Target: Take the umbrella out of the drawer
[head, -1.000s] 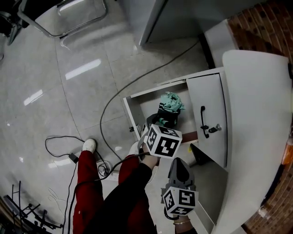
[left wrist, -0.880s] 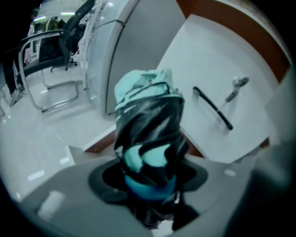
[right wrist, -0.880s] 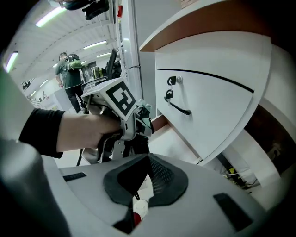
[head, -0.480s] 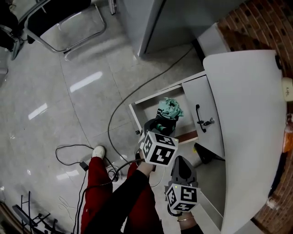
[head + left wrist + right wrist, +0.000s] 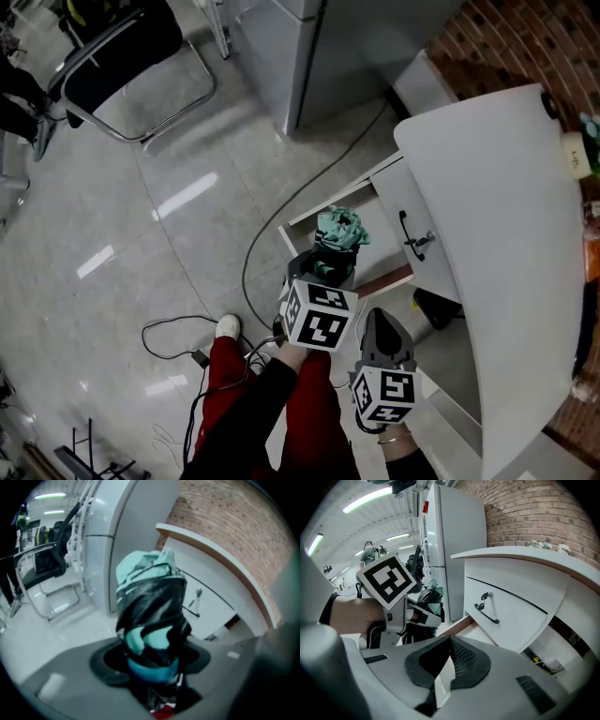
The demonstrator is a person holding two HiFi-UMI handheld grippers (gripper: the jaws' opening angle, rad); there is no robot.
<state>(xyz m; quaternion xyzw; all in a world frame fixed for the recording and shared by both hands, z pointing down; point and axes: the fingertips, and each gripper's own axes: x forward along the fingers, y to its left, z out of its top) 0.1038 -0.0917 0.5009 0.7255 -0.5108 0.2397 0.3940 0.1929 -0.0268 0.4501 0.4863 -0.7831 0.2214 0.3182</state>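
- above the open drawer (image 5: 302, 221), beside the white desk (image 5: 497, 216), the left gripper (image 5: 323, 272) pinches a folded teal-and-black umbrella (image 5: 337, 234). its jaws stand wide only because the bundle between them is thick. the left gripper view shows fabric filling the gap from pad to pad.
- the umbrella stands roughly upright in that grip, with its rumpled teal top pointing away from the person. as far as the views show, it touches neither the drawer's walls nor the floor.
- the right gripper (image 5: 449, 641) is empty, its two pads pressed together at the tips with nothing between them. it hangs just beside the left one, nearer the person, and points toward the white panel with the black handle (image 5: 486, 610).
- the main part of the task looks done: the umbrella is grasped and appears raised clear of the drawer. the drawer's brown inner edge shows below it in the right gripper view.
- what seems left is small: carry the umbrella away from the drawer opening and set it down somewhere, perhaps on the desk top or the tiled floor (image 5: 169, 216). the task sentence names no place for it.
- the canopy looks loosely bunched rather than strapped tight, so the grip is probably on soft cloth as much as on the shaft. a steady hold would matter during the carry.
- the drawer is open. whether anything else lies inside is hidden by the umbrella and the grippers.
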